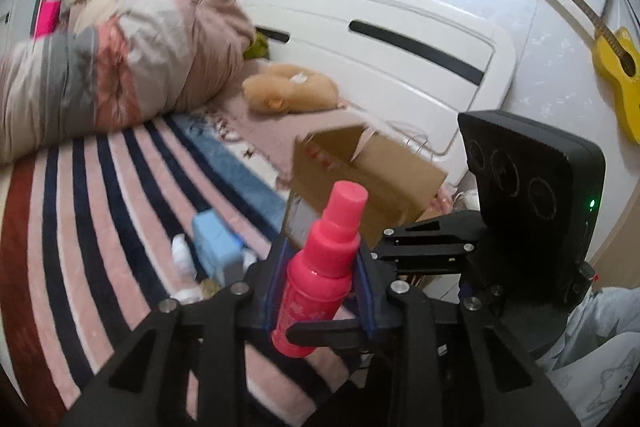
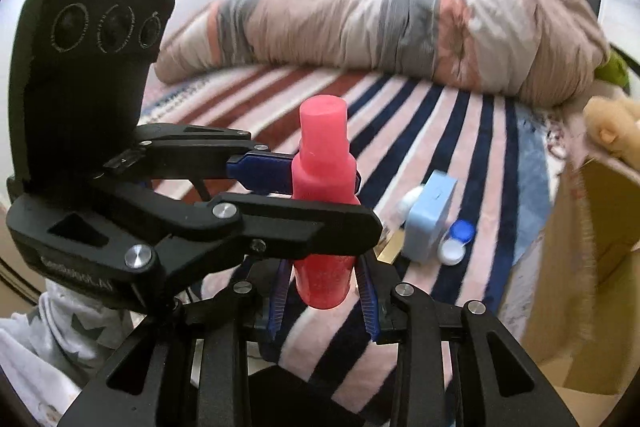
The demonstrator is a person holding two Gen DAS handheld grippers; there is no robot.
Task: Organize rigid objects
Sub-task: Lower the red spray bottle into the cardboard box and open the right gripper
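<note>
A pink spray bottle (image 1: 320, 275) stands upright between the blue-padded fingers of my left gripper (image 1: 320, 287), which is shut on its body. My right gripper (image 2: 324, 287) has its pads around the bottle's lower end (image 2: 324, 283); a small gap shows on each side. In the right wrist view the left gripper (image 2: 316, 199) crosses from the left and clamps the bottle's middle. A brown cardboard box (image 1: 368, 175) stands open just behind the bottle, and shows at the right edge of the right wrist view (image 2: 592, 267). A light blue case (image 2: 430, 219) lies on the striped blanket (image 2: 420, 131).
A blue-and-white lens case (image 2: 456, 243) and a white ball (image 2: 412, 203) lie by the blue case. A rolled duvet (image 1: 120, 67) and a plush toy (image 1: 288, 87) sit farther back. The white headboard (image 1: 380, 39) and a yellow guitar (image 1: 616, 67) stand behind.
</note>
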